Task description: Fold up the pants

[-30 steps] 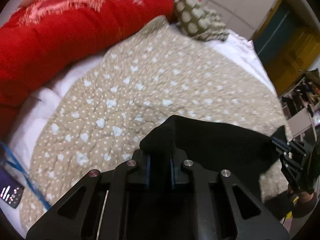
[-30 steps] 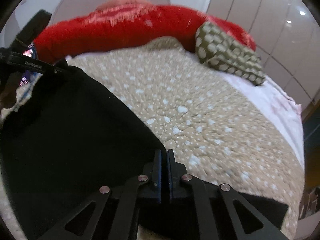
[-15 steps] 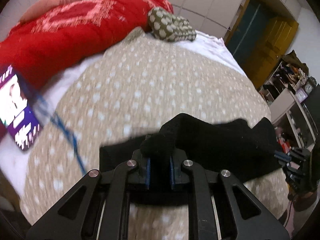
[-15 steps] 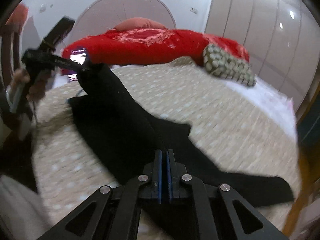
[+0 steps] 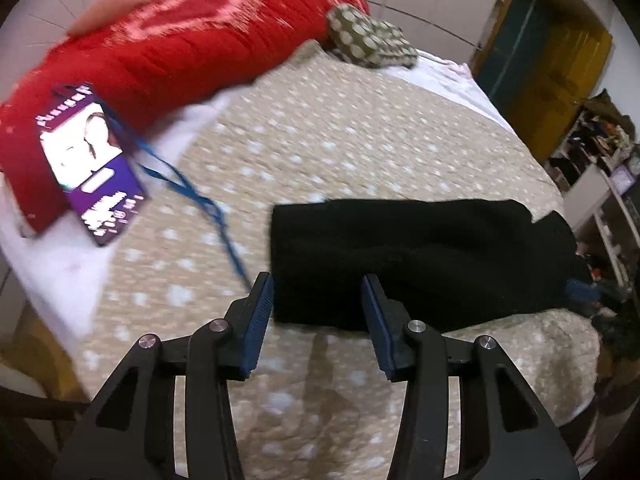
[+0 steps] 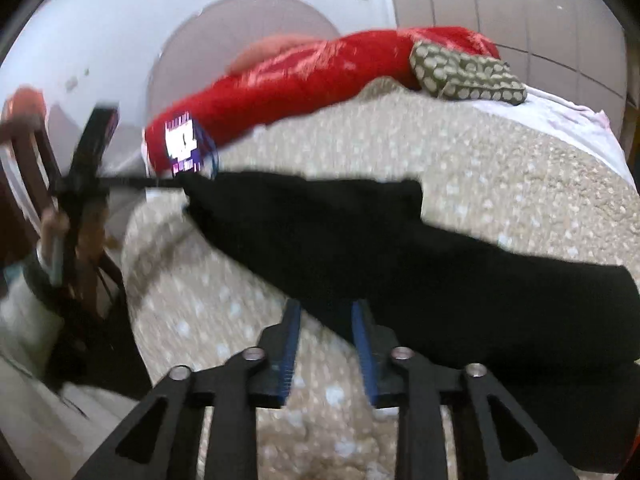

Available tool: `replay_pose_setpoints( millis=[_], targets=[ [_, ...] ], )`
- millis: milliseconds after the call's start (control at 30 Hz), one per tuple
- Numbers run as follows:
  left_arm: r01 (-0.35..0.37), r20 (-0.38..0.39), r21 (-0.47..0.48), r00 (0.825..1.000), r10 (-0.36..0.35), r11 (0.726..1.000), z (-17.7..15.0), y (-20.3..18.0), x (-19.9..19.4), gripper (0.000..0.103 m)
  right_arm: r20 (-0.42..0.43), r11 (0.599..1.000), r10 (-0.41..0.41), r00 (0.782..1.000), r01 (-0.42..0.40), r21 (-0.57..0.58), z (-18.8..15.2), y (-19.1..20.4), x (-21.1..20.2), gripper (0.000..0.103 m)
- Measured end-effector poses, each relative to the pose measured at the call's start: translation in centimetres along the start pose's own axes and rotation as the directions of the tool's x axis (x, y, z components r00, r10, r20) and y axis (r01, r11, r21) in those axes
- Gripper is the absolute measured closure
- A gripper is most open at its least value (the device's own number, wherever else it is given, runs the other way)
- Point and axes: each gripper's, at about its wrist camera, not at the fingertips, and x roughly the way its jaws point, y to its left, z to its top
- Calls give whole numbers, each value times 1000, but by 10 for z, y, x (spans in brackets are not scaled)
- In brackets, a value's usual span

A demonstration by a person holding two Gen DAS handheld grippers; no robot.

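Gaping wide, both hand-held grippers [image 5: 318, 290] [image 6: 326, 314] hold nothing above pants [image 5: 400, 248].

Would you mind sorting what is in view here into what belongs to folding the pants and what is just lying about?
Belongs to the job:
black pants
left gripper, open
right gripper, open
spotted bedspread, the folding surface

Just lying about:
red blanket
lit phone
blue cord
patterned cushion

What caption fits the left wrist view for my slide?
Open left tongs hover at the near edge of the folded black pants lying on the beige dotted quilt.
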Motion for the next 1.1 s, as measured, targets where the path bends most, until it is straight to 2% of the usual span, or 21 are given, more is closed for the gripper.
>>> replay_pose_setpoints(
  millis=[100,167,233,300,367,400,433,467,533,600,667,700,767,800,833,900,967,1033,1100],
  targets=[
    [6,4,-37,1000,-6,999,3,10,-2,58,44,999,35,998,-33,-36,20,14,3,74],
    [0,-10,-60,1000,0,998,4,14,2,58,44,996,41,998,-37,-84,31,32,16,74],
    [28,-33,-78,999,-31,997,2,15,6,58,45,989,-20,999,26,-145,41,49,31,74],
    [41,-47,-74,998,-45,996,-2,15,6,57,72,989,-59,996,68,-130,49,51,37,74],
    [34,-52,-79,998,-38,996,-7,15,5,57,97,994,-85,992,92,-67,53,38,37,73],
    [43,-61,-97,997,-49,994,-10,17,5,56,103,992,-120,987,124,-36,55,29,38,69],
    [49,-71,-119,996,-58,992,-13,18,5,52,97,987,-161,982,163,-6,56,18,39,63],
    [67,-76,-146,994,-79,987,-16,18,6,48,80,976,-220,972,218,27,58,5,43,62],
    [99,-68,-185,991,-113,978,-21,17,4,46,56,960,-275,960,271,71,61,-14,47,62],
    [129,-61,-210,988,-145,969,-23,13,3,45,30,958,-267,963,262,117,66,-33,55,61],
    [156,-61,-228,983,-174,961,-23,8,7,33,-2,964,-234,972,232,132,71,-43,67,60],
    [158,-62,-240,982,-178,958,-22,5,12,32,-25,965,-219,975,220,140,74,-47,75,60],
    [141,-72,-254,984,-164,957,-20,1,20,32,-54,970,-160,986,168,176,78,-53,92,77],
    [142,-77,-264,983,-167,954,-18,0,26,32,-45,971,-140,989,146,190,81,-55,97,91],
    [149,-77,-277,981,-177,949,-14,-1,32,32,-28,969,-166,986,168,183,84,-53,97,92],
    [132,-70,-269,985,-156,954,-7,-3,41,32,12,966,-186,982,181,187,93,-55,91,93],
    [30,-74,-221,996,-48,975,0,-8,50,33,51,952,-220,974,203,227,100,-64,86,94],
    [-78,-97,-167,993,63,983,1,-13,59,37,25,936,-257,966,242,256,98,-72,94,94],
    [-114,-108,-136,989,99,984,-1,-14,64,38,-34,930,-273,961,273,247,91,-74,113,93]
  ],
)
